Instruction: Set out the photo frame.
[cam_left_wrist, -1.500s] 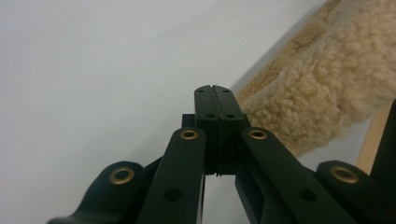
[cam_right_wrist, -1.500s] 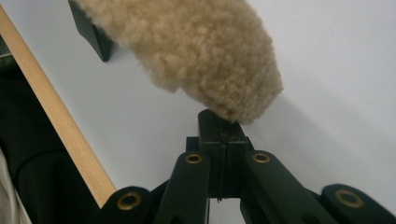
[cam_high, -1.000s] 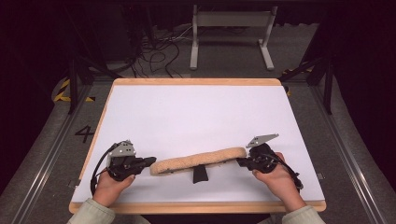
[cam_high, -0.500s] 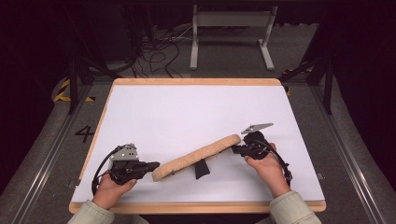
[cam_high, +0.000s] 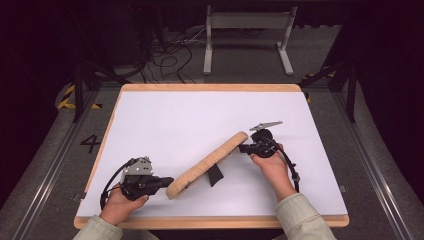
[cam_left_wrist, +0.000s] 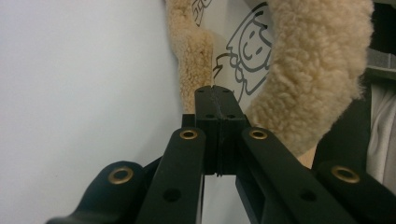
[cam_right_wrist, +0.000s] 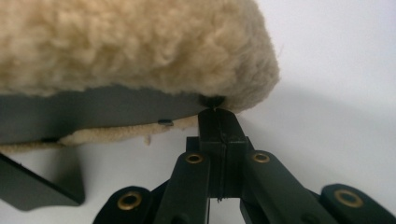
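High view: I had the fleece-covered strip (cam_high: 207, 162) lying diagonally at lower centre of the white table (cam_high: 165, 120), one gripper at each end.
Left gripper view: left gripper (cam_left_wrist: 215, 95) jaws pressed together at the fleece edge; hold unclear.
Right gripper view: right gripper (cam_right_wrist: 215, 116) jaws pinched the strip's end seam.
Progress: I judged it mid-way, strip not yet set down.

— What is staying hidden around the left gripper (cam_left_wrist: 215, 100)?
— Its closed jaws are covering the spot where they are meeting the fleecy pad (cam_left_wrist: 317, 70), so a grip is not showing; the pad's top is running off the upper edge, and the line drawing (cam_left_wrist: 247, 46) behind it is being cut off too.
— And at the right gripper (cam_right_wrist: 215, 112)?
— The pad's left end is running out of frame, and the dark strap (cam_right_wrist: 37, 186) below is being cropped at the corner.
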